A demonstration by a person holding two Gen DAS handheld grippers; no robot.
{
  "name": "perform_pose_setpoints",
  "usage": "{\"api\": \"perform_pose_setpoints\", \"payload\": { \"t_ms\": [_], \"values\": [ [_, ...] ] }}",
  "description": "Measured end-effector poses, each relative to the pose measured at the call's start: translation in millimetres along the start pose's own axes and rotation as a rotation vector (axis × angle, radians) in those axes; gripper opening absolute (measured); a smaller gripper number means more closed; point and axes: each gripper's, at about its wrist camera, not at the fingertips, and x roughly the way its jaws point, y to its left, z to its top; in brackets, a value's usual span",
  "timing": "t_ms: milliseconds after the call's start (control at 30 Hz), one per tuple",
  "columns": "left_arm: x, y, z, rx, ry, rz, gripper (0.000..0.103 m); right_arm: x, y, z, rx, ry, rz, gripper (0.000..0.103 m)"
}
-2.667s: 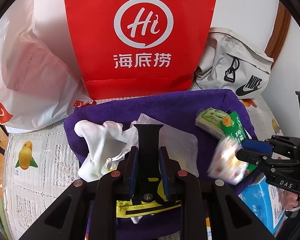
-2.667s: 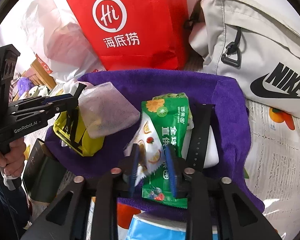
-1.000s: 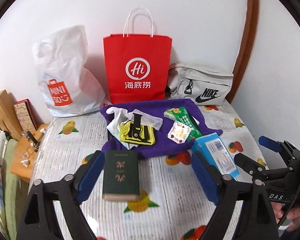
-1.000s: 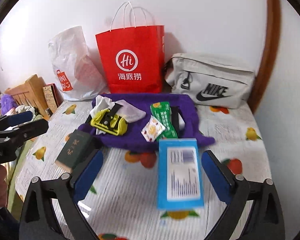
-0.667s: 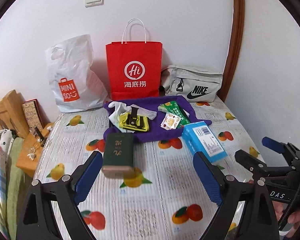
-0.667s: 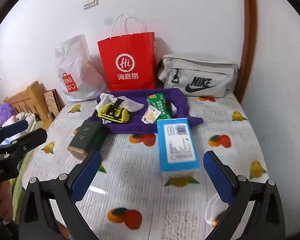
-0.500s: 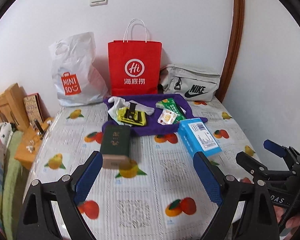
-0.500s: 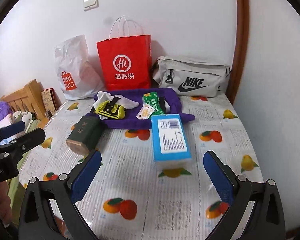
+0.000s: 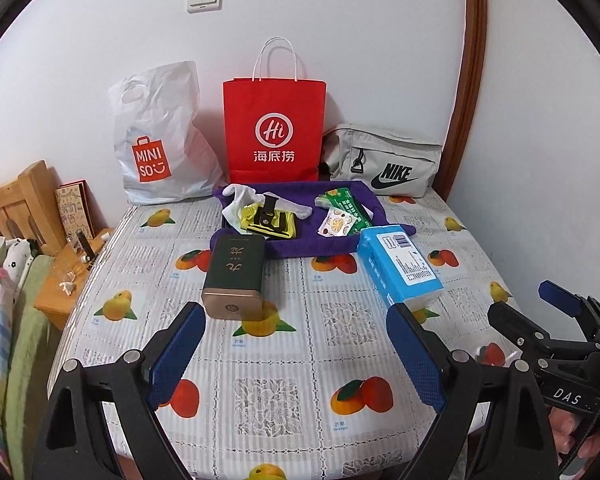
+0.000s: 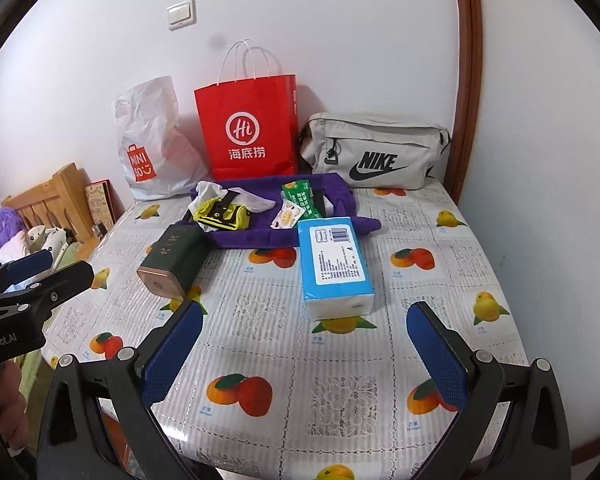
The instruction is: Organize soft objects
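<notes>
Left wrist view: we held the left gripper (image 9: pixel 296 344) low over the table (image 9: pixel 284 344), jaws spread wide and empty. Our right gripper (image 10: pixel 304 344) hung likewise, spread. The purple towel (image 9: pixel 312 246) with its soft items lay well apart at twelve o'clock.

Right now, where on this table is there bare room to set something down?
The near tablecloth in front of the green tin and blue tissue pack is bare, and so is the strip between them. The purple towel is crowded; bags line the wall behind.
</notes>
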Motion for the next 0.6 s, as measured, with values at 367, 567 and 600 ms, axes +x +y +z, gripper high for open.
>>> {"api": "perform_pose_setpoints", "payload": {
  "t_ms": [367,567,600],
  "values": [
    [-5.7,1.5,-1.3,-0.001,-0.004,0.005,0.092,-2.5,1.2,-2.3,-0.006,-0.001,0.001,0.101],
    [-7.1,1.2,-2.4,-0.002,-0.004,0.002,0.092,-4.6,0.8,-2.6,-0.001,-0.006,0.001,0.101],
    [-7.5,0.9,-2.8,-0.002,-0.005,0.003,0.092,-4.7,0.6,-2.6,-0.002,-0.006,0.0,0.101]
  ]
}}
